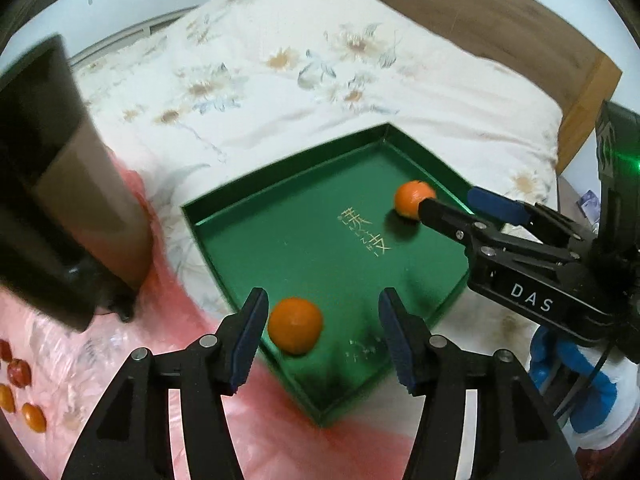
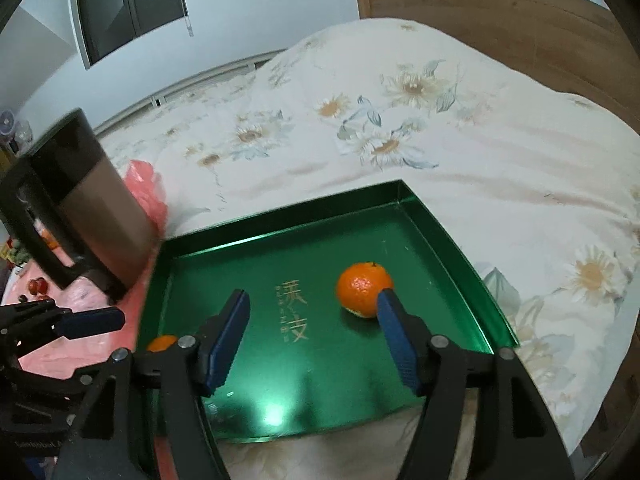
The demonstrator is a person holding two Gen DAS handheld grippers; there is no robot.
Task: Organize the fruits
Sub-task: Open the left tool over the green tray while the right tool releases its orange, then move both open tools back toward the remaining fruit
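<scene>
Low in my left view, my left gripper [image 1: 322,334] stands open around a mandarin [image 1: 295,325] lying free in the green tray [image 1: 280,236]. My right gripper [image 2: 314,338] gapes wide, its mandarin [image 2: 363,289] released mid-frame. I should lift both straight up so no pad nudges fruit.
</scene>
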